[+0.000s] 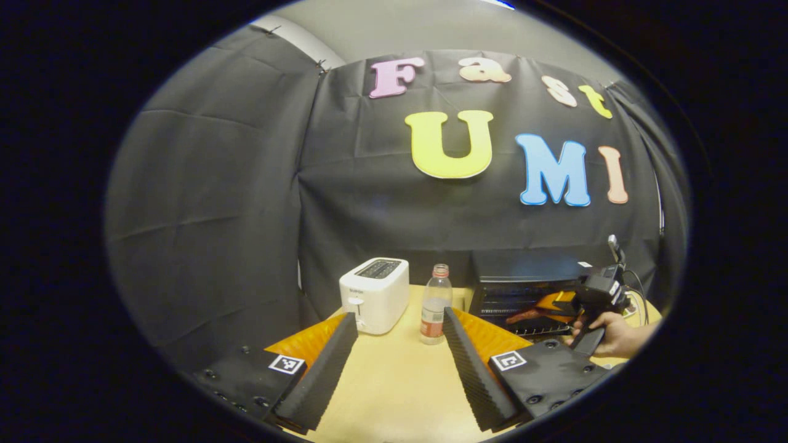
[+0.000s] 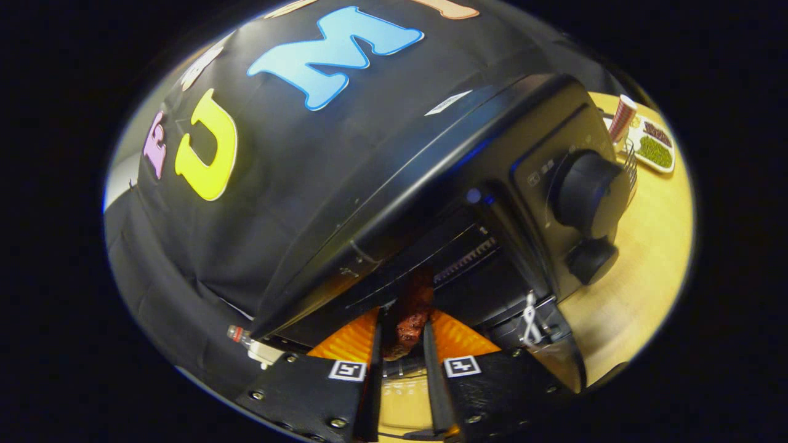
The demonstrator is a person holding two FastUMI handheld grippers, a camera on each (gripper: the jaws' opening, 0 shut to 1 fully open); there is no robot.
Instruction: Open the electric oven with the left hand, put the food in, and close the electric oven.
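Oven (image 2: pixel 492 203) open; right tongs (image 2: pixel 401 344) grip food (image 2: pixel 411 320) inside.

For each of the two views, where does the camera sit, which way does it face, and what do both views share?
Left gripper view: rides on the open left gripper, low over the wooden table, facing the white toaster, clear plastic bottle and black electric oven; a hand holds the right gripper.
Right gripper view: rides on the right gripper, tilted, at the oven's opening, fingers pressing dark reddish food.
Shared: oven, table, right gripper.
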